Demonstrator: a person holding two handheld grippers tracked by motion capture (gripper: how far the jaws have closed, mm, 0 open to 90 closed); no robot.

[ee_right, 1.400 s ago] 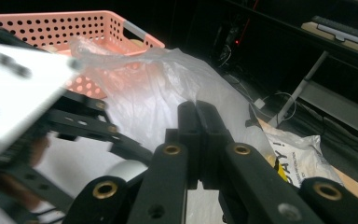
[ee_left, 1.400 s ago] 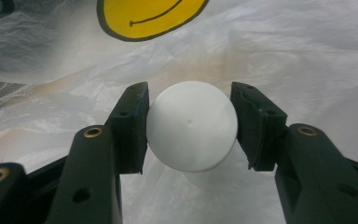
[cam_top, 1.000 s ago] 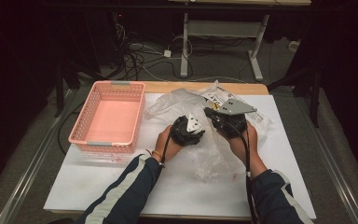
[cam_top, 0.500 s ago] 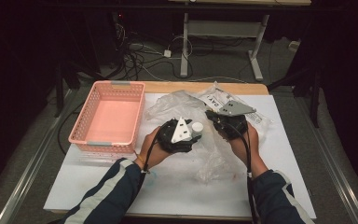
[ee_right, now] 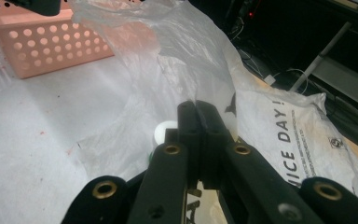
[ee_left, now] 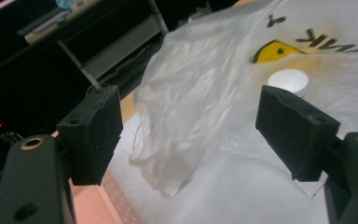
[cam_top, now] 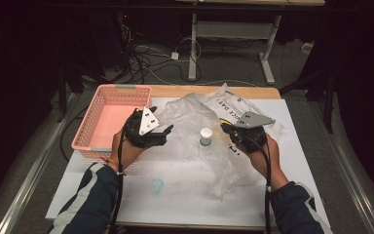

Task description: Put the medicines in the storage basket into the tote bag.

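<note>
A: Left claw (cam_top: 164,130) status?
B: Just opened, empty, withdrawn from small white-capped bottle (cam_top: 205,135), now at its 9 o'clock. Bottle stands inside clear crinkled plastic bag (cam_top: 195,114); right claw (ee_right: 199,112) clenched on bag's edge.

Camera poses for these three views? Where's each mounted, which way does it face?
High view: above the person's side, looking forward and down at the table; forearms, both grippers.
Left gripper view: on the left gripper, facing the plastic bag; fingers apart.
Right gripper view: on the right gripper, fingers pinching the bag.
Shared: bag, white-capped bottle.
</note>
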